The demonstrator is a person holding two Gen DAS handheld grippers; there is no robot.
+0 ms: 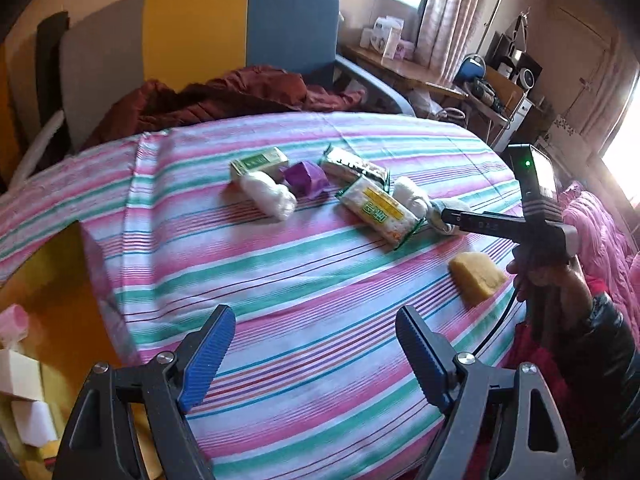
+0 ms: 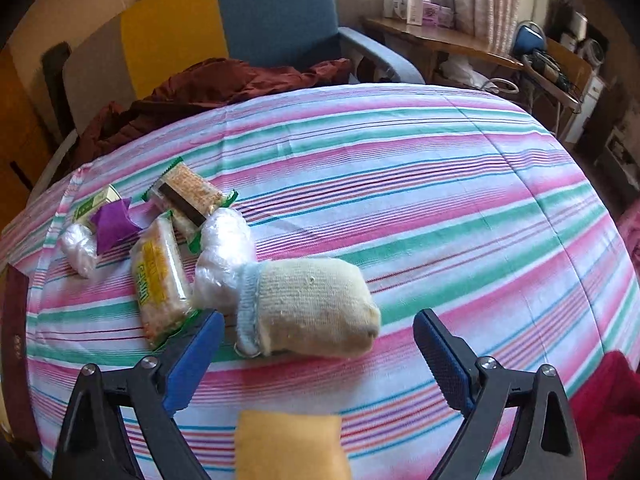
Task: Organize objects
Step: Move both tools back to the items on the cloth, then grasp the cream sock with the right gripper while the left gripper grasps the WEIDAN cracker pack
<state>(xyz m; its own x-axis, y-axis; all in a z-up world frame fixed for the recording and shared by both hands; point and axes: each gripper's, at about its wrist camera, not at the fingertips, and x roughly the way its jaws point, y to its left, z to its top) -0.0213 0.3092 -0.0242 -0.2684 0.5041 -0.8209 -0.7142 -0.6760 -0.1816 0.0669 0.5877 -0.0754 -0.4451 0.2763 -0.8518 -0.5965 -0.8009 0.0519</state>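
Note:
On the striped bedsheet point(image 2: 400, 184) lies a cream sock point(image 2: 316, 312) with a light-blue cuff. My right gripper point(image 2: 320, 356) stands open just short of it, its pads apart from the fabric. A yellow sponge point(image 2: 288, 444) sits low between that gripper's arms. Left of the sock are a white plastic bundle point(image 2: 224, 256), a yellow cracker packet point(image 2: 160, 276), a dark cracker packet point(image 2: 190, 196), a purple wrapper point(image 2: 114, 226) and a green box point(image 2: 94, 204). My left gripper point(image 1: 316, 356) hangs open over bare sheet, well short of the pile. The right gripper point(image 1: 447, 222) reaches in beside the sock point(image 1: 436, 210), with the sponge point(image 1: 476, 276) nearer.
A grey, yellow and blue chair point(image 1: 200, 28) with a red-brown cloth point(image 1: 224, 92) stands behind the bed. At the left edge is a yellow bin point(image 1: 52, 280) holding white foam blocks point(image 1: 24, 380). A cluttered desk point(image 1: 400, 64) and a pink blanket point(image 1: 600, 232) lie to the right.

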